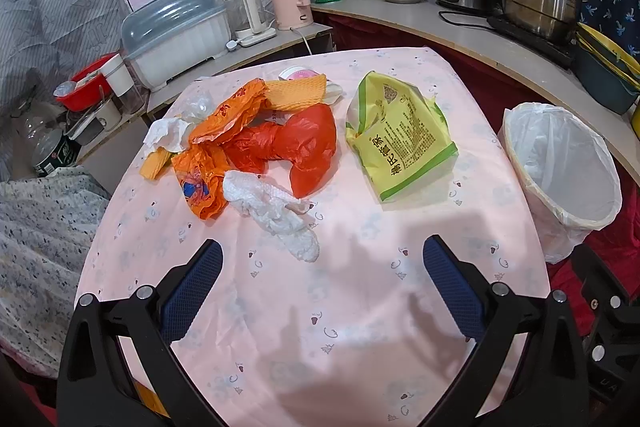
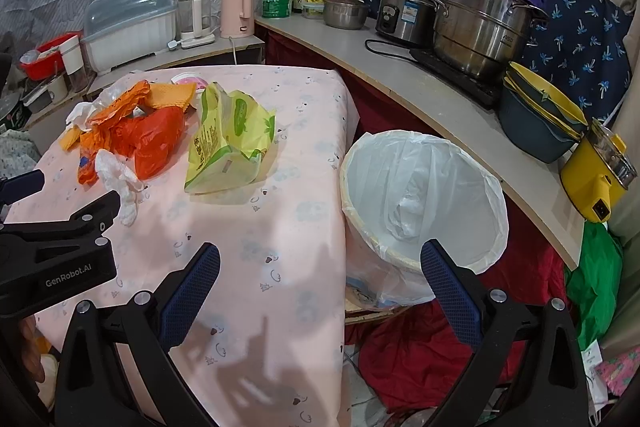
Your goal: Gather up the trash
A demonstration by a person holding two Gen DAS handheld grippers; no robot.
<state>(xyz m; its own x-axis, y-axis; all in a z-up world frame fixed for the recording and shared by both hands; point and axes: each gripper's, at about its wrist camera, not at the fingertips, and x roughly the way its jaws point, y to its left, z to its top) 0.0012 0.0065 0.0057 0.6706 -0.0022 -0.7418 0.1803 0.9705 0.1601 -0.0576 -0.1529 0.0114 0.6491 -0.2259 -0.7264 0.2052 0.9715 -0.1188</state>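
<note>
- Left tongs (image 1: pixel 322 269) spread wide, empty, hovering above the near part of the counter (image 1: pixel 360 307) with its pink cloth.
- Right tongs (image 2: pixel 320 273) likewise spread and empty, poised over the counter's right edge.
- Crumpled white tissue (image 1: pixel 276 215) nearest the left tongs, touching an orange wrapper (image 1: pixel 200 183) and a red plastic bag (image 1: pixel 296 147).
- Yellow-green packet (image 1: pixel 396 139) toward the far right corner, apart from that heap.
- Pink-rimmed lid (image 1: pixel 298 73), perhaps a cup top, at the far edge.
- White-lined bin (image 2: pixel 424 203) off the right edge, seemingly holding only its liner.
</note>
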